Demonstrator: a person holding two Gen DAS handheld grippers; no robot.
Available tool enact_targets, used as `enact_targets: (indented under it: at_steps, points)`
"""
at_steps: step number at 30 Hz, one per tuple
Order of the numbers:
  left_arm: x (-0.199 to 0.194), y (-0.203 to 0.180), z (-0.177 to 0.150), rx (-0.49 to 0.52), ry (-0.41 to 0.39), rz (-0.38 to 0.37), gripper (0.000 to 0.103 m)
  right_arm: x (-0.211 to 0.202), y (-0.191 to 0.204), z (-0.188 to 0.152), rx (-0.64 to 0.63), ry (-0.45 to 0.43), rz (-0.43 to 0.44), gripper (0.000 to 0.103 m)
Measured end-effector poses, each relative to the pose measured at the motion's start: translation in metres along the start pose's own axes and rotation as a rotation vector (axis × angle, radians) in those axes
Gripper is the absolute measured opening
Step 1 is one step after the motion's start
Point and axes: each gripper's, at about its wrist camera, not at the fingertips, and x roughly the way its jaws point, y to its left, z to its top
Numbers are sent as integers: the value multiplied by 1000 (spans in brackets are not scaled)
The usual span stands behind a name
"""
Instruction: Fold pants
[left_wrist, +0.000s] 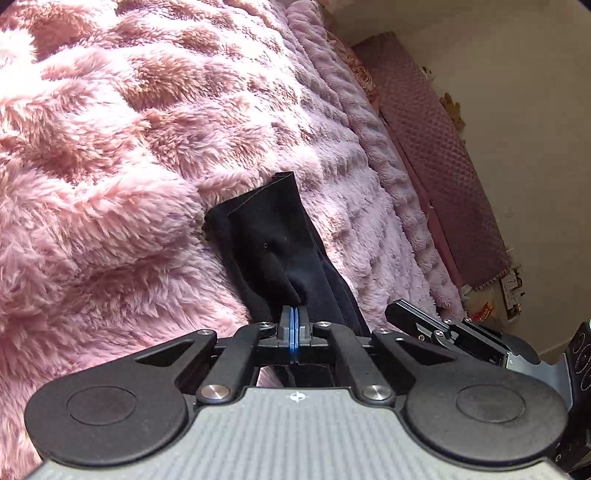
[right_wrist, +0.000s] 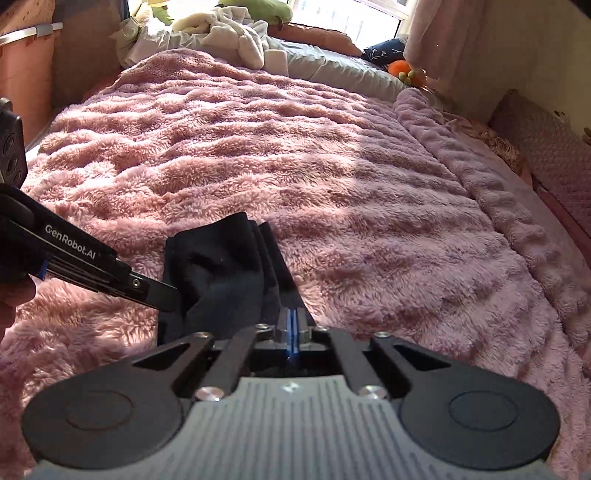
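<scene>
Pants (left_wrist: 273, 254), one black pair, on one pink blanket (left_wrist: 110, 147), left gripper (left_wrist: 294, 314) and right gripper (right_wrist: 291, 317) each clamped on them

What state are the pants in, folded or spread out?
Folded, or at least bunched: the black pants show several stacked edges over the pink blanket. Both the left claw and right claw are shut on them.
</scene>
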Motion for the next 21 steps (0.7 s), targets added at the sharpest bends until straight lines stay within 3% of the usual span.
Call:
enact_targets:
  at_steps: [7,10,15,21]
  points:
    - [21,7,-2,-50,63,-33,0,49,-8,1,-8,101,76,2]
    - [26,8,-6,-56,81,-46,0,60,-16,3,20,123,125,23]
    - [28,15,-4,-107,82,-78,5,68,-31,6,83,106,252,23]
    - [26,39,4,-239,51,-177,11,84,-44,6,122,59,348,22]
